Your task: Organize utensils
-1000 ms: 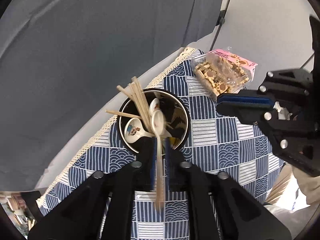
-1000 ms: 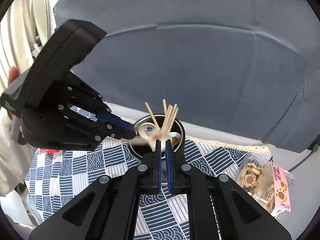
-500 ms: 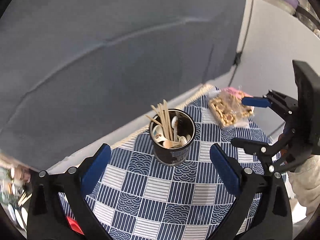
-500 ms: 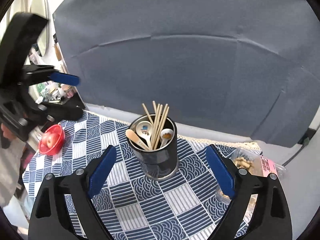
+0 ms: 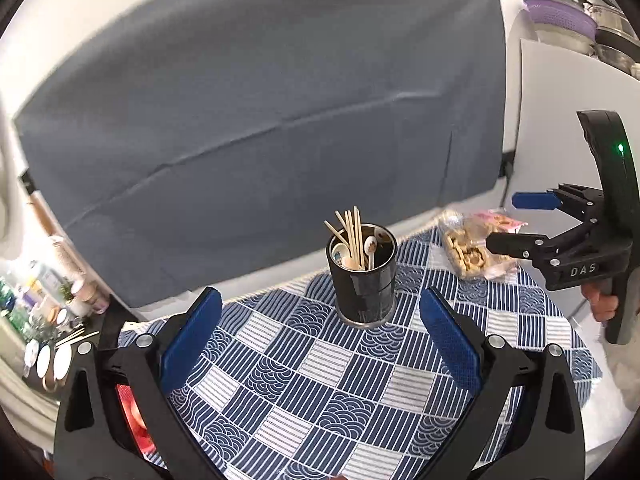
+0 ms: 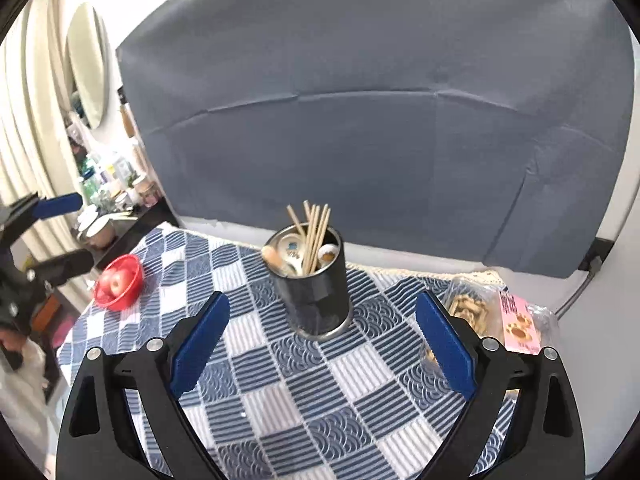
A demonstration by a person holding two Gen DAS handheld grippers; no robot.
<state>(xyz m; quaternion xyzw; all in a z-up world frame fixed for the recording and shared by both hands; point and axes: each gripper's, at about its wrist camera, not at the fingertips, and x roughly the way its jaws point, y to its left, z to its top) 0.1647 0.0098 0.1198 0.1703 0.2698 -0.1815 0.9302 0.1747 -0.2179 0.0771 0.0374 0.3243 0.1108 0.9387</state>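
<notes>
Both grippers have pulled farther back from the cup since half a second ago, jaws still spread wide and empty.

Left wrist view: the left gripper frames the cup, which stands on the checked cloth holding chopsticks and spoons. A snack bag lies right of it, partly behind the right gripper.

Right wrist view: the right gripper faces the cup. A red bowl sits far left, near the left gripper; the bag lies right.
</notes>
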